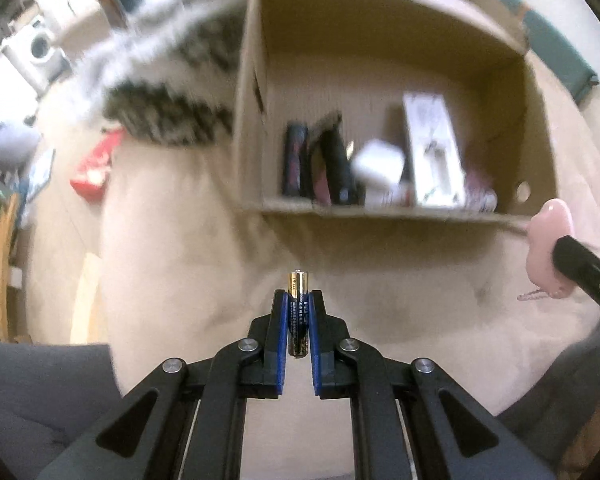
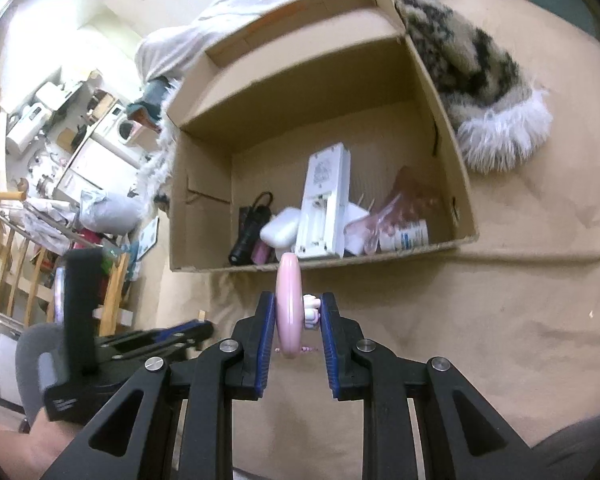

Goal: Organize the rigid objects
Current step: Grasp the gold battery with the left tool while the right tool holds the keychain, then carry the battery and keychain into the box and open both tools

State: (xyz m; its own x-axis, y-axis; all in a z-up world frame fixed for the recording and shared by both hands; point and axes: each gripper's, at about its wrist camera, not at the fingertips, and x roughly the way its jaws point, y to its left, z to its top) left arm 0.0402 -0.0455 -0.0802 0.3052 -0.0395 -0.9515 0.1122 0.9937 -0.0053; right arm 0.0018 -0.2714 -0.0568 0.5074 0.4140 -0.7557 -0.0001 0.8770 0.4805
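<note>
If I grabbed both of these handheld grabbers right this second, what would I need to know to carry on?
Left gripper: jaws shut on a small battery, held above the beige cover.
Right gripper: jaws shut on a flat pink disc-shaped trinket, just short of the near wall of the cardboard box.
Already in the box: a white remote-like unit, a black torch, a white case and some packets.
Left to do: drop both held items into the box. A red packet lies outside it; whether it belongs to the job is unclear.
</note>
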